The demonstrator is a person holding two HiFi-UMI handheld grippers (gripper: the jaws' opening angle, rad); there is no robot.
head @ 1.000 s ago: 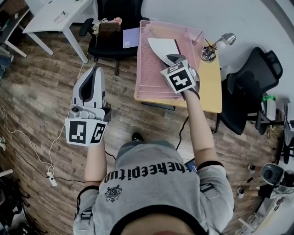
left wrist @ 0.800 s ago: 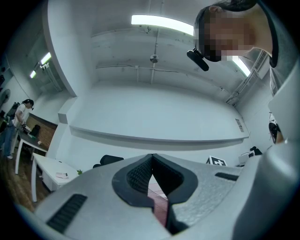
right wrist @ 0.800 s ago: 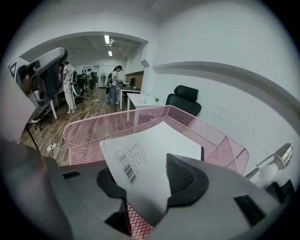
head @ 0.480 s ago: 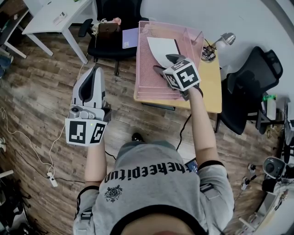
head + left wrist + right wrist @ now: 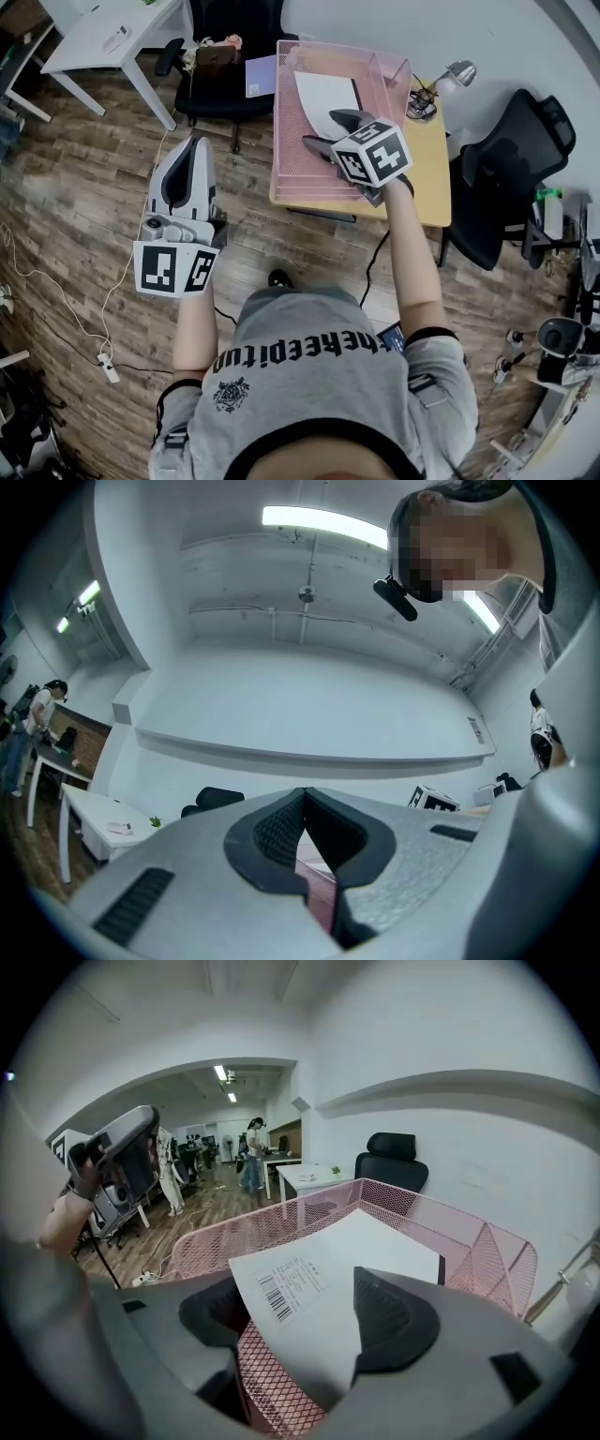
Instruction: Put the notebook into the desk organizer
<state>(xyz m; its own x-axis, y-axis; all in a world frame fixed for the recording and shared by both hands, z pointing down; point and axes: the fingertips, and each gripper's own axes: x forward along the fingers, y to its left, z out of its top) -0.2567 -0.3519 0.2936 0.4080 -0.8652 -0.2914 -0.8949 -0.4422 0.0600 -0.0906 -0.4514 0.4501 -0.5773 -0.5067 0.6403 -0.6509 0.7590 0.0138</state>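
The white notebook lies in the pink mesh desk organizer on the small wooden desk. In the right gripper view the notebook shows a barcode near its corner, which reaches between the two dark pads. My right gripper hovers over the organizer's near half. Its jaws have just been opening and stand wide, and neither pad presses on the notebook. My left gripper is held over the wooden floor, well left of the desk. Its jaws are closed with nothing between them.
The wooden desk carries a small lamp at its far right. One black office chair stands to the right. Another chair, holding a purple sheet, stands left of the organizer. A white table and a floor cable lie further left.
The right gripper's jaws have spread apart and the gripper has rolled. The notebook, tilted in the grip before, now lies flatter in the organizer. The left gripper has not moved.
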